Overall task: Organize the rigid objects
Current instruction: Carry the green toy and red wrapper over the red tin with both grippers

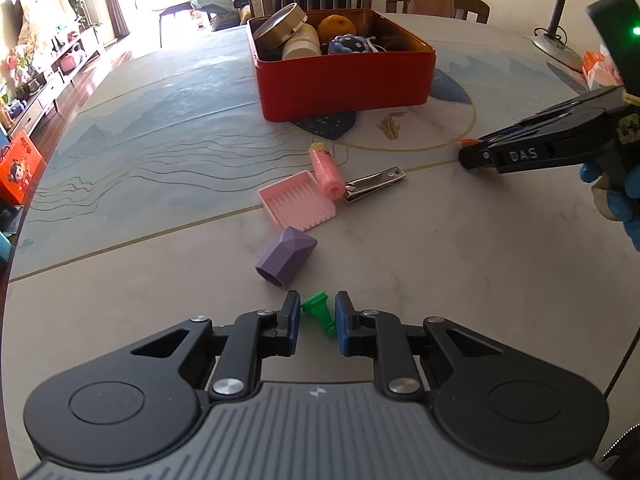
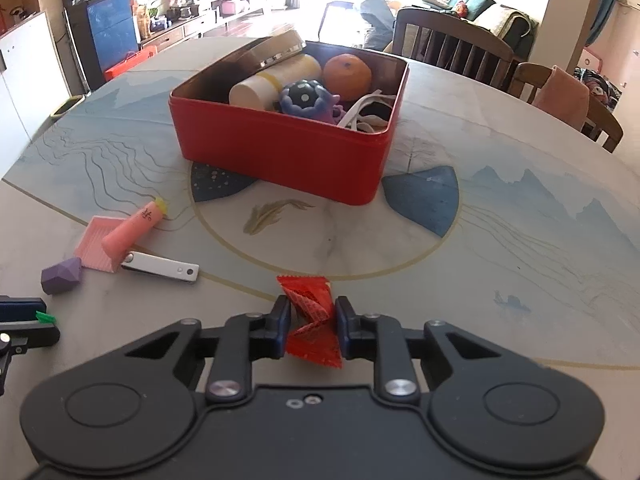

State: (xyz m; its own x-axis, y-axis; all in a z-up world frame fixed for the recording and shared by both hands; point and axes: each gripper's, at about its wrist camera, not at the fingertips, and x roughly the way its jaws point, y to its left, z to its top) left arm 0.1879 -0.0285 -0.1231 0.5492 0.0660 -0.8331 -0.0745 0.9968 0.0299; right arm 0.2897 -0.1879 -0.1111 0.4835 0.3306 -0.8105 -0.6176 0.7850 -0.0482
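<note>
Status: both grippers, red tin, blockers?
Left gripper shut on green piece. Right gripper shut on red folded piece. Red tin open, part full. Path unobstructed.

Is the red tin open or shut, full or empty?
Open and partly filled: the red tin has no lid on, and an orange, a white tube and other items show inside.

"DAS" in white on the right claw point(image 1: 476, 159), pink tube's point(image 1: 327, 171) marking unreadable

red tin point(image 2: 280, 152): glossy metal | nail clipper point(image 1: 374, 184): shiny metal | dustpan point(image 1: 294, 204): matt plastic
</note>
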